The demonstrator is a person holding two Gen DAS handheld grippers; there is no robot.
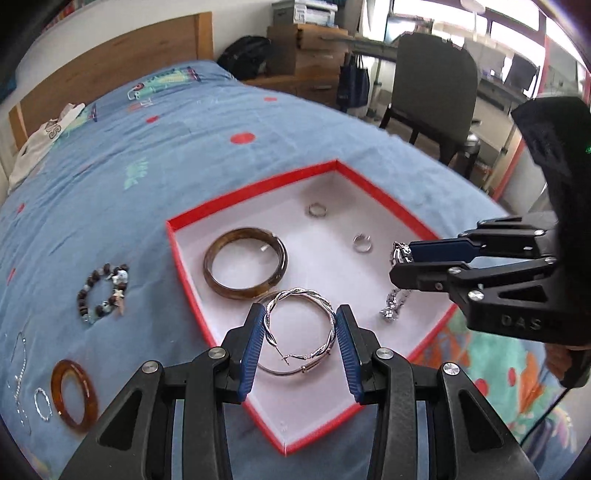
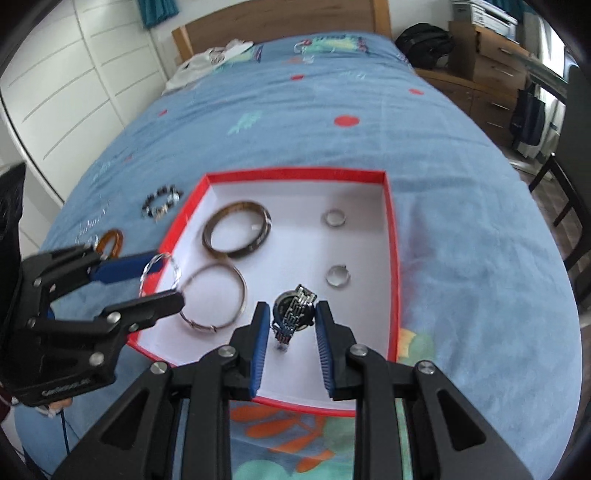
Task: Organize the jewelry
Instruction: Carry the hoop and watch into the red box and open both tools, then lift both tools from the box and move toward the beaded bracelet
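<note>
Bedroom, blue patterned bedspread [image 1: 184, 155] over bed, wooden headboard [image 2: 280, 18] at far end. Red-rimmed box [image 2: 295, 171] with white floor on bedspread near front edge. Inside box: brown bangle [image 1: 245, 266] by left wall, thin silver bangle [image 2: 214, 295] in front of it, two silver rings [image 2: 334, 218] toward right wall. Left gripper [image 1: 300, 321] clamps twisted silver hoop [image 1: 301, 325] above box's front-left part. Right gripper [image 2: 290, 325] clamps metal watch [image 2: 295, 308] above box's front-right part. Outside box's left wall: beaded bracelet [image 1: 103, 291], amber ring [image 1: 74, 395], small silver ring [image 1: 42, 404], chain [image 1: 20, 373].
</note>
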